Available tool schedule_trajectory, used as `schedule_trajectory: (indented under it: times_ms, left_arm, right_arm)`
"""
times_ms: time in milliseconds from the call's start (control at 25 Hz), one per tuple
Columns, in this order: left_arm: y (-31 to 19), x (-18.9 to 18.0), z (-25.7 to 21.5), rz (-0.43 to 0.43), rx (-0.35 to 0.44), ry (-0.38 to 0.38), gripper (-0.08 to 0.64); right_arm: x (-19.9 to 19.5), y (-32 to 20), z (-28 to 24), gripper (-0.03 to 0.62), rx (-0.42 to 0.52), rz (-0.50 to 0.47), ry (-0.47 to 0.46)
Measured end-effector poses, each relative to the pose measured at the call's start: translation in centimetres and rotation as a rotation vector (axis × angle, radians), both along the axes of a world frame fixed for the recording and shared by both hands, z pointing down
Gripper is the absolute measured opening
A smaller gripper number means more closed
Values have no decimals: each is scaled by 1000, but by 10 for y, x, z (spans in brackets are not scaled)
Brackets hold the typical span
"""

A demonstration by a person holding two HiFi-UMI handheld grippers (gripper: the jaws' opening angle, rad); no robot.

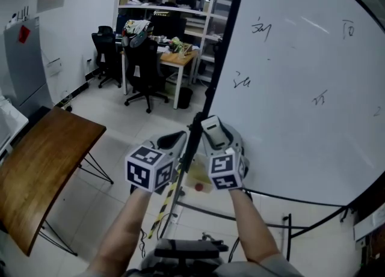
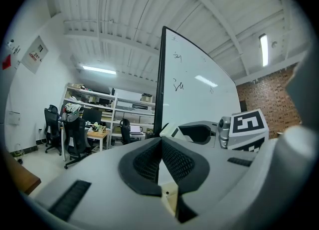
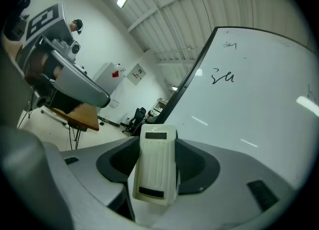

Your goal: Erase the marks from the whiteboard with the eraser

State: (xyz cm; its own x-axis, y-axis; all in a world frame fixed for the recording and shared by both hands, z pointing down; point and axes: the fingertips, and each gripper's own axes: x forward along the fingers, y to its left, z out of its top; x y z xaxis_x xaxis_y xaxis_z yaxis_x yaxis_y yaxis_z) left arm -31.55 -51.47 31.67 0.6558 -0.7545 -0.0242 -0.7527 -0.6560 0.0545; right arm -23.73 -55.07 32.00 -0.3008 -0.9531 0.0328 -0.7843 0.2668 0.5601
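Observation:
A large whiteboard (image 1: pixel 301 89) fills the right of the head view, with several dark handwritten marks such as one (image 1: pixel 261 28) near the top and another (image 1: pixel 242 79) lower down. My right gripper (image 1: pixel 218 134) is shut on a cream eraser (image 3: pixel 155 166), which stands upright between the jaws, a little short of the board's lower left part. My left gripper (image 1: pixel 180 140) hangs just left of it by the board's black edge (image 1: pixel 207 89), jaws pressed together on nothing. In the right gripper view the board (image 3: pixel 259 99) shows marks (image 3: pixel 223 78) high up.
A tilted brown wooden table (image 1: pixel 42 167) stands at the left. Desks, shelves and black office chairs (image 1: pixel 144 68) sit at the back. The whiteboard's stand and a yellow-black striped bar (image 1: pixel 163 200) are below my grippers.

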Motion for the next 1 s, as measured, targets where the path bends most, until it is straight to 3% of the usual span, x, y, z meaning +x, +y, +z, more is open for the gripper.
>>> schedule_trajectory:
  times_ms: [160, 400, 640, 1000]
  left_arm:
    - [4, -6, 0, -13, 0, 5, 2]
    - [10, 3, -3, 5, 2, 5, 2]
    - [11, 20, -9, 28, 21, -8, 2]
    - [23, 64, -32, 65, 66, -11, 2]
  right_arm:
    - [3, 3, -10, 232, 2, -3, -5]
    - [27, 14, -61, 232, 101, 30, -52]
    - [78, 28, -100, 233, 185, 81, -180]
    - [94, 62, -103, 233, 162, -53, -314]
